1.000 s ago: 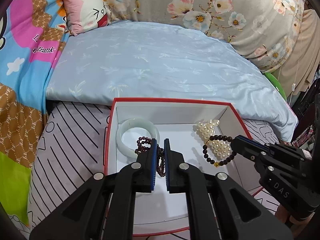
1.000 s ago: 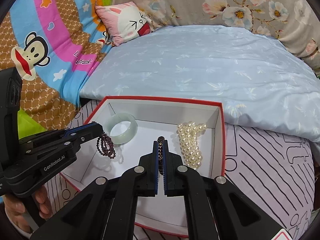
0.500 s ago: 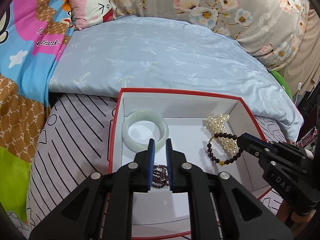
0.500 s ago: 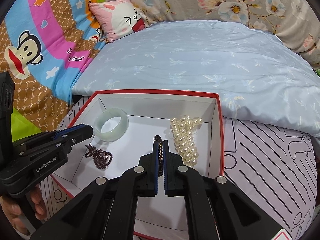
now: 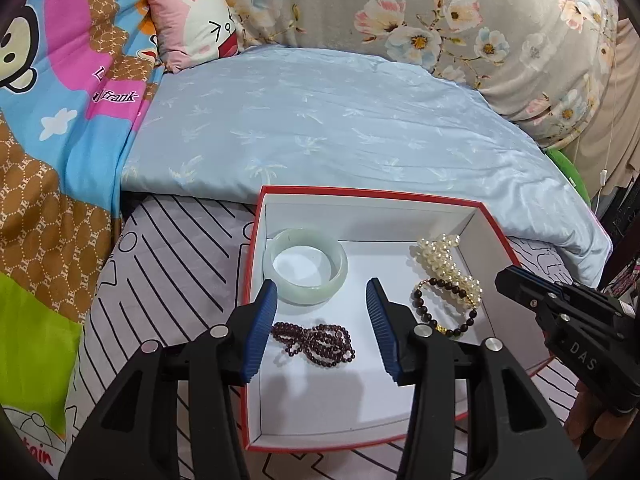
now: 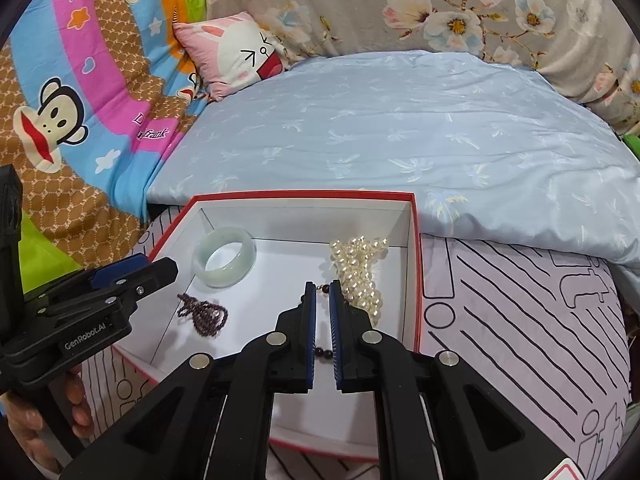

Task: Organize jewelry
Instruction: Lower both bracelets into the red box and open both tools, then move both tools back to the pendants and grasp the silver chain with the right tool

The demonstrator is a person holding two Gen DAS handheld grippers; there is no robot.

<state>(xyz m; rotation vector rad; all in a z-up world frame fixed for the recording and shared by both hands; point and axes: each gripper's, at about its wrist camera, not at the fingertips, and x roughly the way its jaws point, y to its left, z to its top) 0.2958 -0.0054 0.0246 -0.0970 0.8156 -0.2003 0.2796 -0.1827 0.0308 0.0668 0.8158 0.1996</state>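
A red-rimmed white box (image 5: 400,197) (image 6: 416,264) lies on the bed. In it lie a pale green jade bangle (image 5: 306,272) (image 6: 224,262), a heap of pearls (image 5: 446,258) (image 6: 360,272), a dark purple bead strand (image 5: 316,338) (image 6: 204,314) and a dark bead bracelet (image 5: 444,306). My left gripper (image 5: 322,294) is open above the purple strand, which lies loose on the box floor. My right gripper (image 6: 323,290) has its jaws slightly apart around the dark bead bracelet (image 6: 323,354) beside the pearls.
The box rests on a lilac cloth with black lines (image 6: 520,312). A light blue quilt (image 5: 340,128) lies behind it. A pink rabbit pillow (image 5: 196,20) and a monkey-print blanket (image 6: 68,112) are at the back left.
My left gripper opened and let the purple strand drop onto the box floor. My right gripper lowered the dark bracelet beside the pearls and its jaws parted a little.
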